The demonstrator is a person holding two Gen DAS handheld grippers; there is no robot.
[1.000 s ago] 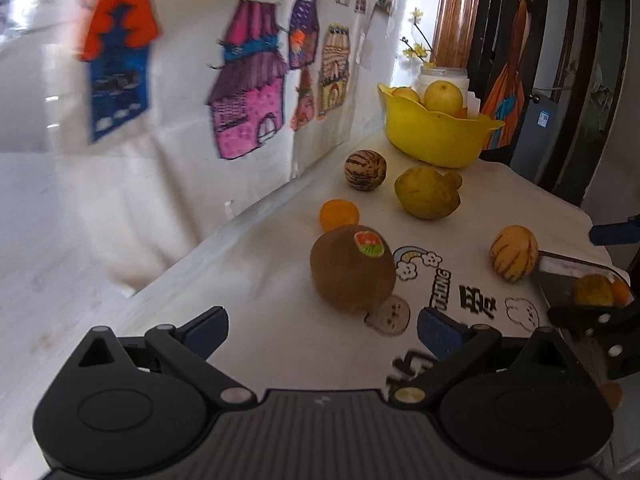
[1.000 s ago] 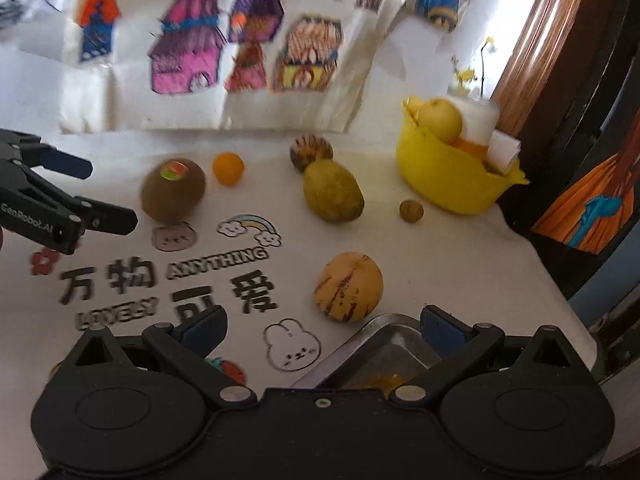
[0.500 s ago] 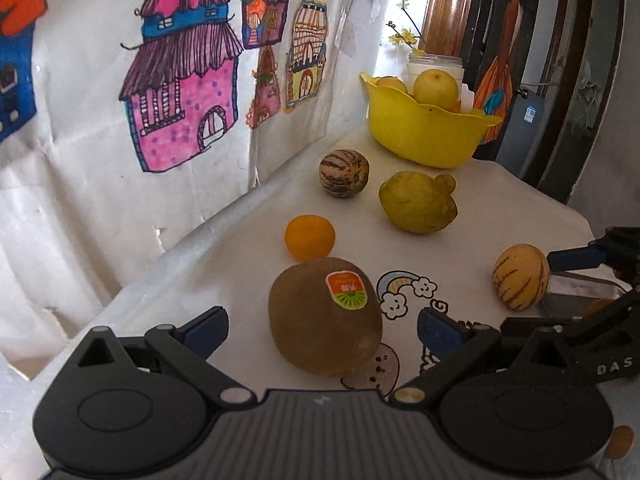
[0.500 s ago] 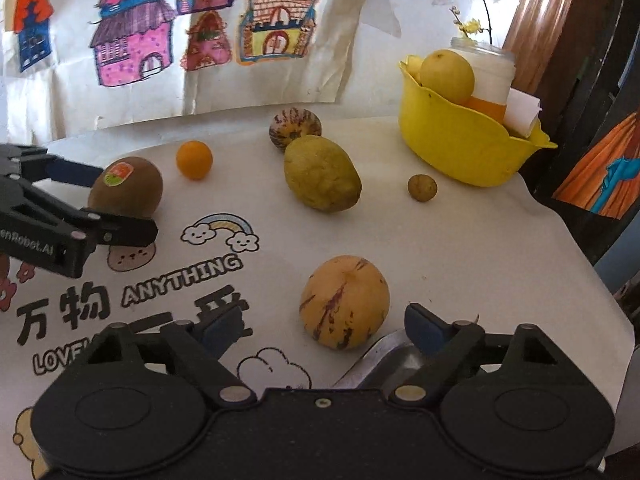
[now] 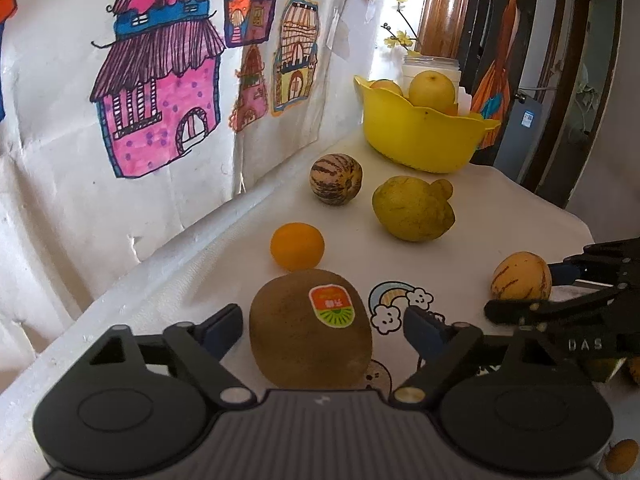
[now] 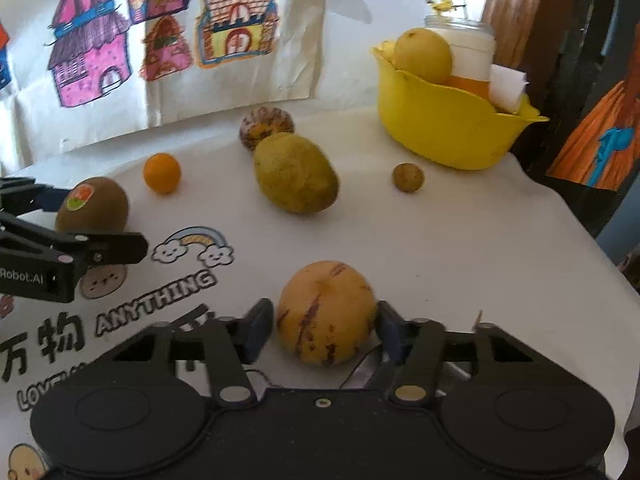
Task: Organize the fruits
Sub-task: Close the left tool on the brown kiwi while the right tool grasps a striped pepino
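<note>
A brown kiwi (image 5: 310,326) with an orange sticker sits on the white cloth between the open fingers of my left gripper (image 5: 322,330); gaps show on both sides. It also shows in the right wrist view (image 6: 93,205). My right gripper (image 6: 326,326) is open around a yellow striped melon (image 6: 326,312), with the right finger close to or touching it. The melon also shows in the left wrist view (image 5: 521,278). A yellow bowl (image 6: 444,128) with fruit stands at the back right.
On the cloth lie a small orange (image 5: 297,246), a dark striped melon (image 5: 336,179), a large yellow-green citrus (image 5: 413,208) and a small brown fruit (image 6: 408,177). A metal tray edge (image 6: 362,372) shows under my right gripper. A drawing-covered wall runs behind.
Both grippers have moved forward. The kiwi now lies between my left fingers and the yellow striped melon between my right fingers, which have narrowed around it.
</note>
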